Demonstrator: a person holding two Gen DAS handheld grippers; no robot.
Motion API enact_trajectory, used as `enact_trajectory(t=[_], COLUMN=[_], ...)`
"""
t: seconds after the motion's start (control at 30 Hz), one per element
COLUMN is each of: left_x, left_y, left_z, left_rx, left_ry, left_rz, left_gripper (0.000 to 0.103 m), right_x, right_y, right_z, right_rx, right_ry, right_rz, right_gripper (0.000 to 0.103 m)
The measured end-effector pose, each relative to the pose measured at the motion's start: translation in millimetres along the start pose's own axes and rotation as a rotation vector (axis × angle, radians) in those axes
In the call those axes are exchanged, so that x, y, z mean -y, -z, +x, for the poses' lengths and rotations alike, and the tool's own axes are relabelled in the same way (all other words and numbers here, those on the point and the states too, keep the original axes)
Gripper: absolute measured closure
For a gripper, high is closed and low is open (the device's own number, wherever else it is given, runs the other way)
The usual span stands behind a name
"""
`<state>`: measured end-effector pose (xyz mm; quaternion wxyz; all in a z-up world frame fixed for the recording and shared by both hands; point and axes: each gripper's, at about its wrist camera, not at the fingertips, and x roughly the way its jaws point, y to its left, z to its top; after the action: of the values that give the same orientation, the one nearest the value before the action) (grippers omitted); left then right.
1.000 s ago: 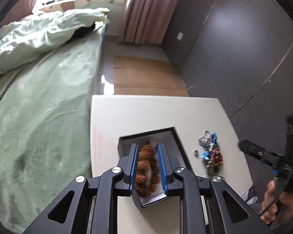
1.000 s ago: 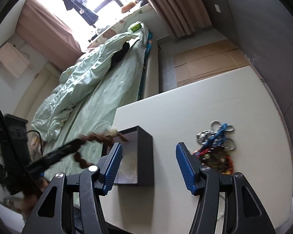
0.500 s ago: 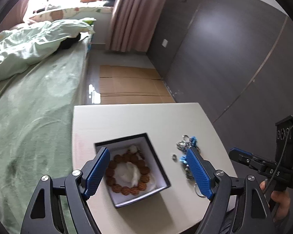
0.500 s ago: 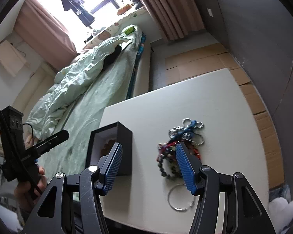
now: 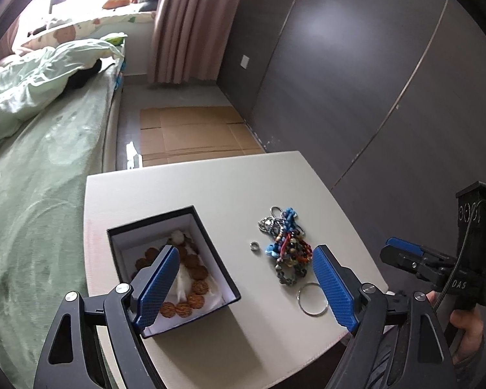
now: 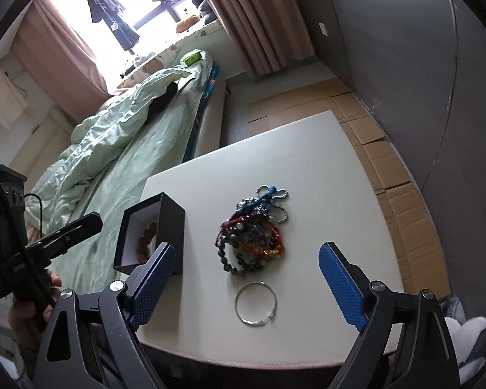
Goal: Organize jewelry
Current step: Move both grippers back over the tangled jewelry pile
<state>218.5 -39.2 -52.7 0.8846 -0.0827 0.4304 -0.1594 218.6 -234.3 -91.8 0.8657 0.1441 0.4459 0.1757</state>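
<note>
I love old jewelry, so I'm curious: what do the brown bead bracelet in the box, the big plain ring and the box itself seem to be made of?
Brown bead bracelet: probably carved wood or seeds; matte, rough-textured beads.
Large ring: looks like metal; thin, silvery, glinting.
Black box: likely stiff card; matte black outside, white lining.

one black box (image 5: 207,243) is sitting on one white table (image 5: 210,191), holding one brown bead bracelet (image 5: 191,269). one tangled heap of jewelry (image 6: 252,233) is lying beside it; its pieces are too knotted to count. one silver bangle (image 6: 256,303) and one small ring (image 5: 254,245) are lying loose. two grippers are showing, one bed (image 6: 139,149).
</note>
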Motion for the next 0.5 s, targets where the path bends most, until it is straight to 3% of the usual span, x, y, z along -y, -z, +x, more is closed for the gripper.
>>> enact_trajectory(t=[0.2,0.5], left_x=[12.8,34.0], left_y=[5.7,10.7], left_z=[11.9,43.4], left_rx=[-0.030,-0.079], left_ry=[-0.018,0.024], left_rz=[0.040,0.088], left_gripper=[0.018,0.019], right_x=[14.8,41.7], right_y=[7.5,21.5], right_z=[-6.5,-3.9], right_rx=[-0.016,-0.061], right_ry=[0.023,0.053], right_rz=[0.012,0.095], right_gripper=[0.012,0.012])
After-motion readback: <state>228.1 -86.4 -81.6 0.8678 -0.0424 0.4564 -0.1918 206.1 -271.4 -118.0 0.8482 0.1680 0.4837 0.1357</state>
